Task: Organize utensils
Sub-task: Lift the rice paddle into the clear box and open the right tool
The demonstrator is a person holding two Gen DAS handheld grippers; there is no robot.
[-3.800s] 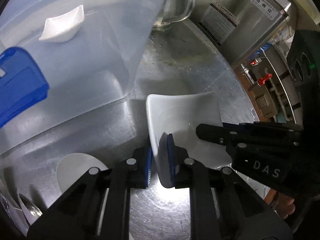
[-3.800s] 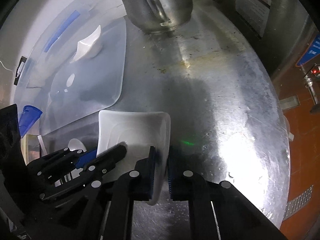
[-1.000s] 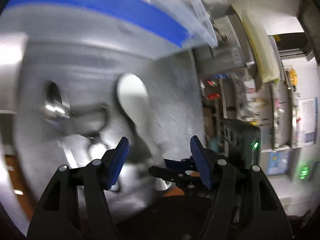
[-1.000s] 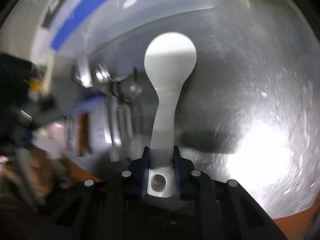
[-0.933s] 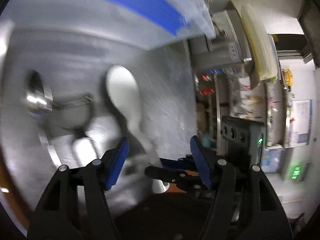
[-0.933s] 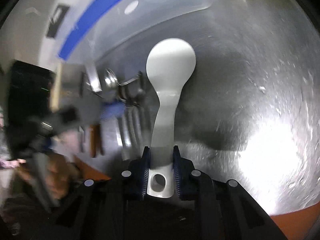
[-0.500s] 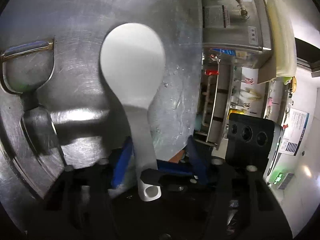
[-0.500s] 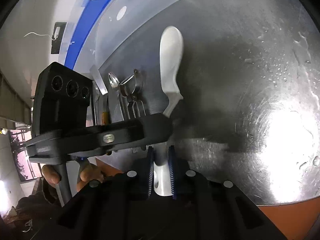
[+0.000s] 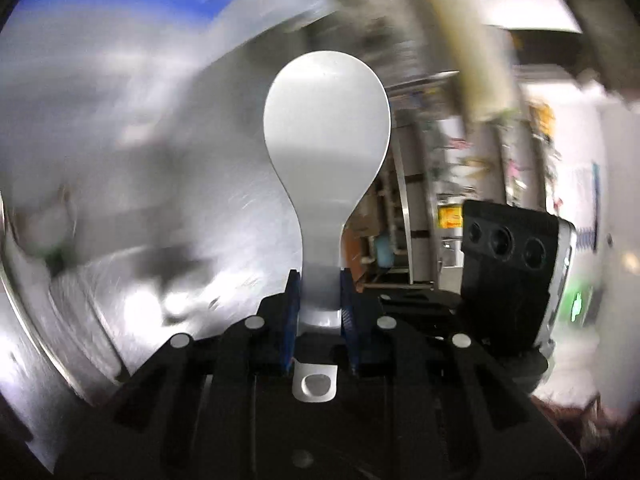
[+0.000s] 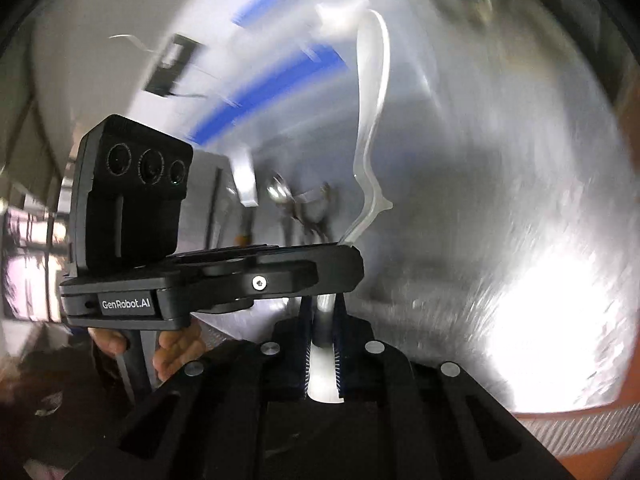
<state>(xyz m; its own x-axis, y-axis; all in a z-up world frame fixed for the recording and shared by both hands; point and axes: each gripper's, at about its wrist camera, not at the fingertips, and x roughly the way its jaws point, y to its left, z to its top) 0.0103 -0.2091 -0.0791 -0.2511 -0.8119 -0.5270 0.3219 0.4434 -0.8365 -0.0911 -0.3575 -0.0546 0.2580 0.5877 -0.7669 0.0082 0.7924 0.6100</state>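
A white serving spoon (image 9: 326, 132) is held up off the steel counter (image 9: 168, 184), its broad blade pointing away from me. My left gripper (image 9: 320, 292) has its blue pads against both sides of the handle, jaws still closing. In the right wrist view the same spoon (image 10: 372, 80) shows edge-on. My right gripper (image 10: 323, 320) pinches the handle's end, jaws closing a little more. The left gripper (image 10: 348, 260) crosses in from the left and grips the handle just ahead of the right one.
Several metal utensils (image 10: 300, 204) lie on the counter (image 10: 500, 184) behind the spoon. A clear plastic bin with blue bands (image 10: 276, 76) stands at the back left. A hand (image 10: 176, 348) holds the left gripper's grip. The right gripper's camera body (image 9: 508, 272) sits at the right.
The left jaws, wide around the handle half a second ago, have come together on it. Both grippers have risen with the spoon, and the surroundings are now blurred by motion.
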